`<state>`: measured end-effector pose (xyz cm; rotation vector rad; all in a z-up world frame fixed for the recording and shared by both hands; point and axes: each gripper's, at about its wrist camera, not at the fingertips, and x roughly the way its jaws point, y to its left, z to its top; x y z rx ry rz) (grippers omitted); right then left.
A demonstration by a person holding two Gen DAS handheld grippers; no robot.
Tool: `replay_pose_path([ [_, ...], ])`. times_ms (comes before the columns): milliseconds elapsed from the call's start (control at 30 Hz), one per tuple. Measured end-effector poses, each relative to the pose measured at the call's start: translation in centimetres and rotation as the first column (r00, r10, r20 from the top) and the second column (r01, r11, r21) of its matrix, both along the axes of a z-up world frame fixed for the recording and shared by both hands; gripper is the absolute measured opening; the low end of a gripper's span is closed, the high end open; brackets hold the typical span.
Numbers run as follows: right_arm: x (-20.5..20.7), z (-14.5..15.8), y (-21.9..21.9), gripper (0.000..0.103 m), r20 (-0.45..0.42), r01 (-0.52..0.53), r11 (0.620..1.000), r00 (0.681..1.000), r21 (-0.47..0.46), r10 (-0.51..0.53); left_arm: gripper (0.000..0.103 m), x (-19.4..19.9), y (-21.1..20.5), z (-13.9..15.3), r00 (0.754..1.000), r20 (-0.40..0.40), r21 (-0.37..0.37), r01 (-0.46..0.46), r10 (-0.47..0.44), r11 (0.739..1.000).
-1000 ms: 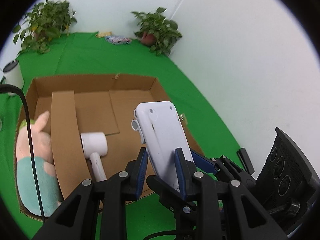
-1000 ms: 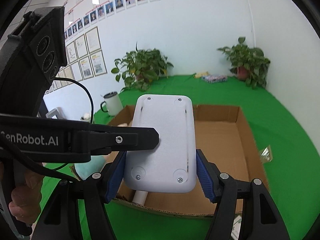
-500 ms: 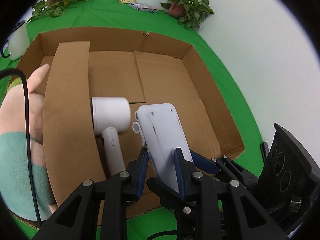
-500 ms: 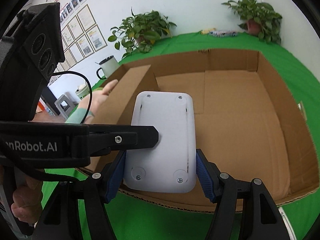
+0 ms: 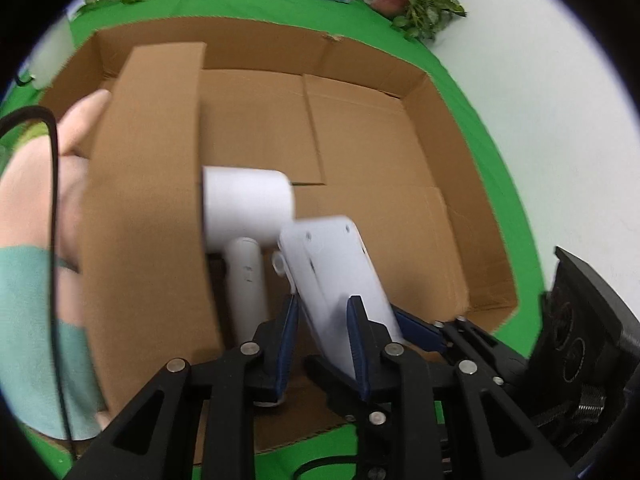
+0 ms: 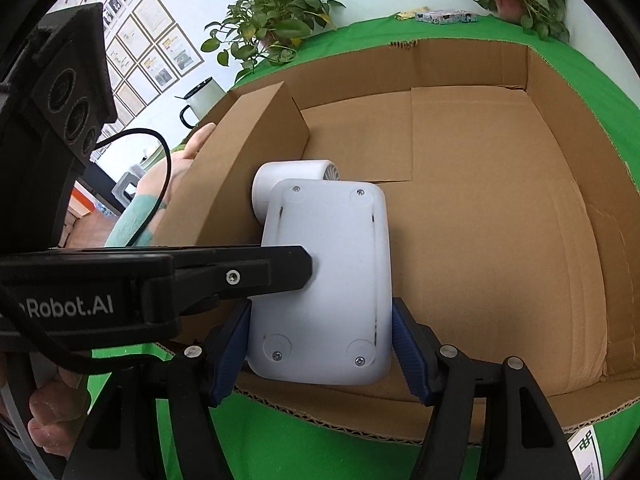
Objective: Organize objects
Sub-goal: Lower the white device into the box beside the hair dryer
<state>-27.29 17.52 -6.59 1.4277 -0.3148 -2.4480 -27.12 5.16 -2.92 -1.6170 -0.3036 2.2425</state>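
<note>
Both grippers pinch one white device [image 6: 328,276] over an open cardboard box [image 6: 500,208]: the left gripper [image 5: 322,330] across its thin edge, the right gripper [image 6: 320,354] across its width. A white hair dryer [image 5: 246,216] lies beneath.

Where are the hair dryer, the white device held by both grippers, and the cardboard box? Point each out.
hair dryer [image 5: 246,204], left wrist view, on its barrel.
white device [image 6: 326,276], right wrist view, middle of its flat underside.
cardboard box [image 6: 472,65], right wrist view, far inner wall.
</note>
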Motion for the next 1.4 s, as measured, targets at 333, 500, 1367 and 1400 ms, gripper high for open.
replay_pose_path([
  [333,-0.4,-0.8,-0.6,0.063,0.052,0.003,0.998,0.999,0.066,-0.007,0.024,1.0,-2.0,1.0,0.999,-0.040,0.035,-0.017,0.018,0.999],
  [500,-0.1,-0.1,-1.0,0.070,0.041,-0.034,0.997,0.999,0.063,0.031,0.024,2.1,-3.4,2.1,0.996,-0.083,0.059,-0.017,0.022,0.998],
  [1367,-1.1,-1.2,-1.2,0.050,0.097,-0.004,0.994,0.995,0.107,-0.006,0.024,4.3,-7.3,2.7,0.985,-0.161,0.094,-0.054,0.069,0.994],
  [1400,-1.0,-1.1,-1.3,0.050,0.091,-0.006,0.993,0.996,0.114,-0.004,0.024,4.3,-7.3,2.7,0.984,-0.162,0.093,-0.054,0.069,0.994],
])
